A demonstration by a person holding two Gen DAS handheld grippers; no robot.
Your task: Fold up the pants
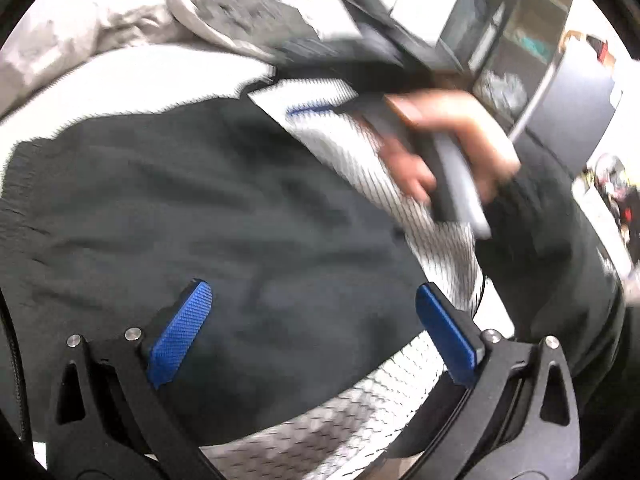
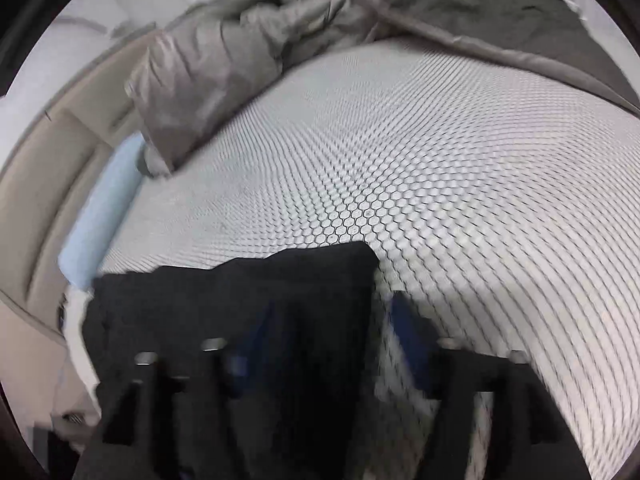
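pants [image 1: 192, 200]: dark, thin woven cloth, spread over the honeycomb-patterned mattress [image 2: 400, 152], a pale lining or second layer showing at the far edge.
handling: likely light and limp, a bit slick; should drape and slide, not hold a crease unaided.
where to grip: judged best at a hem or waistband edge, pinching both layers together.
left gripper [image 1: 316, 328]: blue pads spread wide over the dark cloth, nothing pinched.
right gripper [image 2: 320, 344]: blurred; jaws apart, a dark fold lies between them, pads not seen pressing.
grey duvet [image 2: 224, 52]: bunched well beyond the pants.
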